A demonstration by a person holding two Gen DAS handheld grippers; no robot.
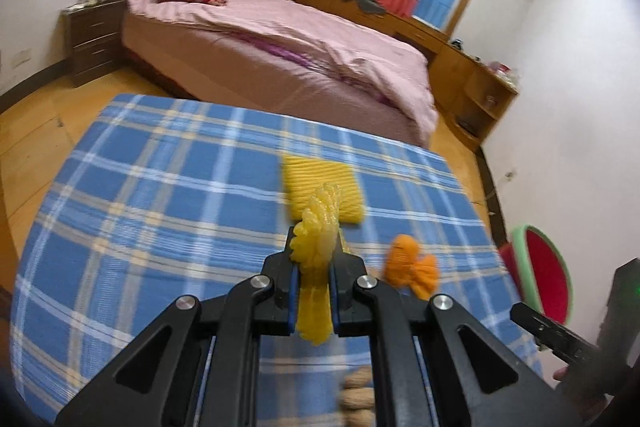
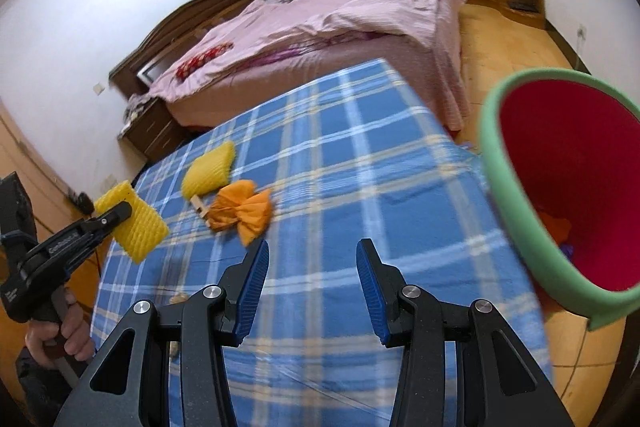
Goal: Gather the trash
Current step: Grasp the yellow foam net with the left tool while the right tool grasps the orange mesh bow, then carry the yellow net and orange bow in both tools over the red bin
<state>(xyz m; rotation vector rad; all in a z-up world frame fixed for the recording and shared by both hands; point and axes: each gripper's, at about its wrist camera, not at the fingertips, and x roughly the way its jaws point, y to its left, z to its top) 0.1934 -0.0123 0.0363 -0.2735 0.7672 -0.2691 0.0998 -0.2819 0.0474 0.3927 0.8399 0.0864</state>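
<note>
My left gripper point(image 1: 315, 243) is shut on a yellow foam fruit net point(image 1: 320, 211), held above the blue plaid tablecloth point(image 1: 160, 187). The right wrist view shows that same net point(image 2: 136, 227) in the left gripper point(image 2: 120, 211) at the left edge of the table. A second yellow foam net point(image 2: 210, 169) lies flat on the cloth, with a crumpled orange wrapper point(image 2: 240, 213) beside it. My right gripper point(image 2: 312, 251) stands open over the cloth with nothing between its pads. A bin point(image 2: 504, 195) with a green rim and red inside stands off the table's right side.
Peanut shells point(image 1: 356, 395) lie on the cloth under the left gripper. A small wooden piece point(image 2: 199, 205) sits next to the orange wrapper. The bin holds orange and purple scraps point(image 2: 556, 227). A pink bed point(image 1: 280, 39) and wooden cabinets point(image 1: 460, 67) stand beyond the table.
</note>
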